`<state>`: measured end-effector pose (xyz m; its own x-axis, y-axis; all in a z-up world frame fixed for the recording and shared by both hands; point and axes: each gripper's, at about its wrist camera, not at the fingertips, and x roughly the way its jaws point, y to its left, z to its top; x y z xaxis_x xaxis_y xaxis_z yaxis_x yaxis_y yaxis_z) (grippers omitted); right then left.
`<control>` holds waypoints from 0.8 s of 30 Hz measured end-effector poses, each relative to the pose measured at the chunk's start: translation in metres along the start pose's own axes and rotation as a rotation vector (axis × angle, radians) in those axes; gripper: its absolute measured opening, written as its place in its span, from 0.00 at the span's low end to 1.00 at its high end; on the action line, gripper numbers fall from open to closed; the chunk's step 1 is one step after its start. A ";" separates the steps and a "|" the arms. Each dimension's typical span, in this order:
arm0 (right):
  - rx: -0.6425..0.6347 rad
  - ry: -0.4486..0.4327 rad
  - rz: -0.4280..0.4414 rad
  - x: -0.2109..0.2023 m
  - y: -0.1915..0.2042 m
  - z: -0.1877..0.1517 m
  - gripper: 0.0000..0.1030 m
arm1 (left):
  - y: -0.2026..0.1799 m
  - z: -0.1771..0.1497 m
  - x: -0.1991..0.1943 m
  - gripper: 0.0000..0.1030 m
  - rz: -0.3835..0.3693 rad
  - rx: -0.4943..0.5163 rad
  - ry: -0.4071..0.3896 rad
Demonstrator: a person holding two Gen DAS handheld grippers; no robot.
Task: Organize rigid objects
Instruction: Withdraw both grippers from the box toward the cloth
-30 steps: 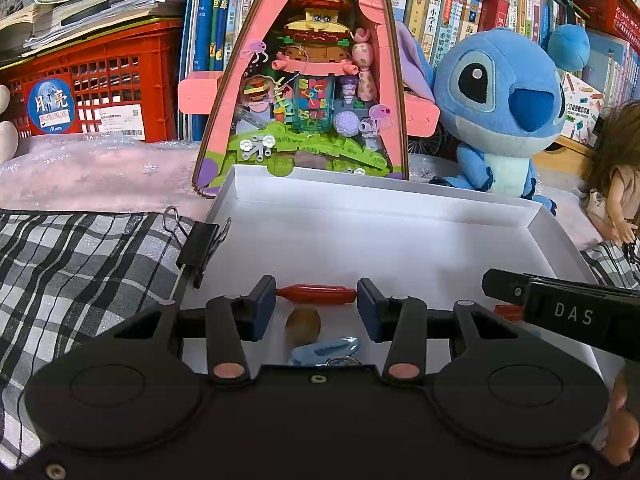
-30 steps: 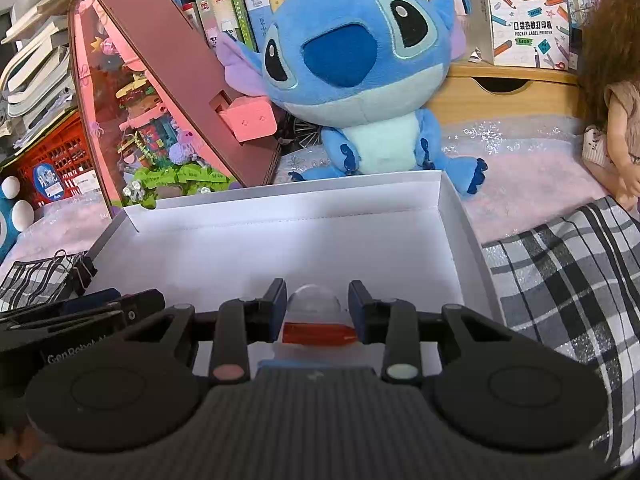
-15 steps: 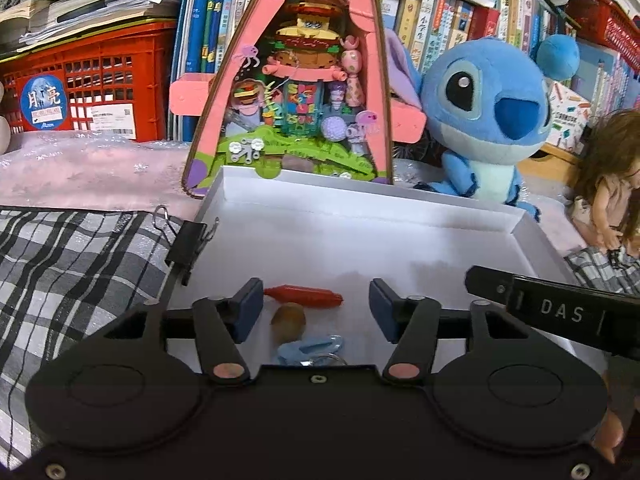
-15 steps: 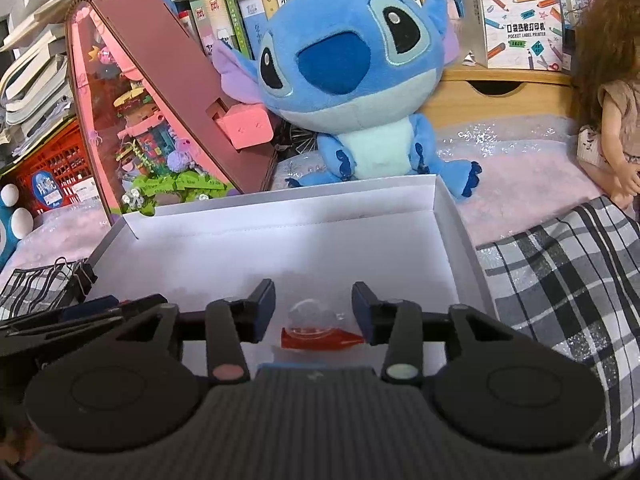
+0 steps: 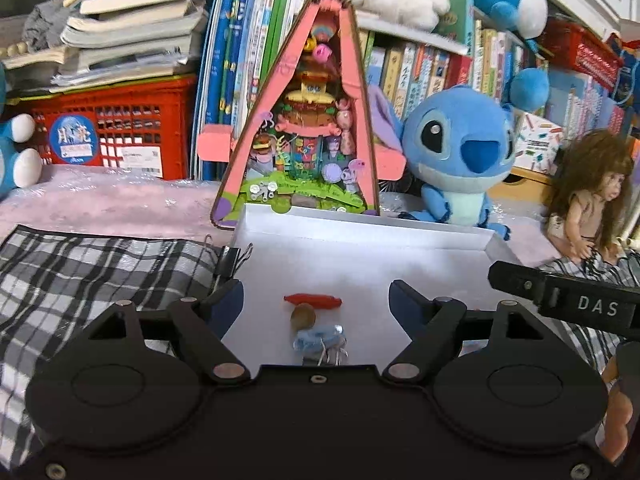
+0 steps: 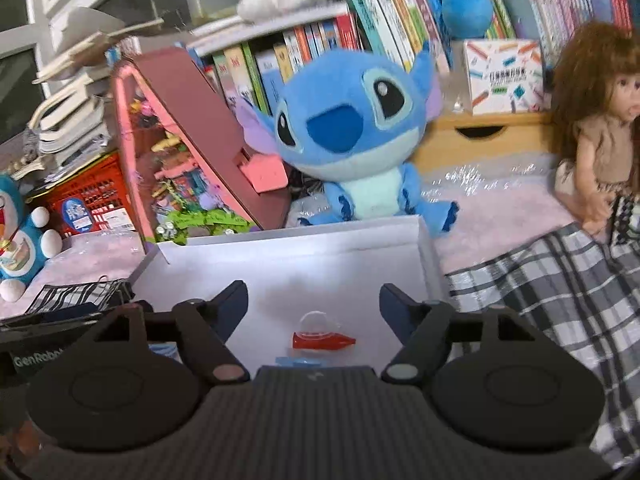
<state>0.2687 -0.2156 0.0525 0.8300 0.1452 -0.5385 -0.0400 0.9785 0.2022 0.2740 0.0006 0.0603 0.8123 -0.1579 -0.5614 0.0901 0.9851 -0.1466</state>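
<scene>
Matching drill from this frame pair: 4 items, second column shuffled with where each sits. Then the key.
Items
1. red toy piece
2. binder clip
3. blue plush
4. doll

Places
A. clipped on the left wall of the white box
B. sitting off the right side of the box, at the far edge of the plaid cloth
C. lying on the box floor, no gripper touching it
D. sitting behind the box's far right corner, beside the pink triangular diorama

Pairs: 1-C, 2-A, 3-D, 4-B
</scene>
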 end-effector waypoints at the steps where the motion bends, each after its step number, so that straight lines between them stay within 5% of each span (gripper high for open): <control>1: -0.012 -0.011 0.001 -0.008 0.000 -0.002 0.82 | 0.000 -0.002 -0.007 0.77 -0.001 0.007 -0.005; 24: -0.229 -0.082 0.141 -0.153 0.002 -0.098 0.85 | -0.025 -0.117 -0.143 0.80 -0.227 0.152 0.032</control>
<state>0.0872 -0.2218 0.0551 0.8493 0.2787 -0.4484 -0.2752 0.9585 0.0747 0.0883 -0.0099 0.0493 0.7427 -0.3758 -0.5543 0.3553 0.9227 -0.1495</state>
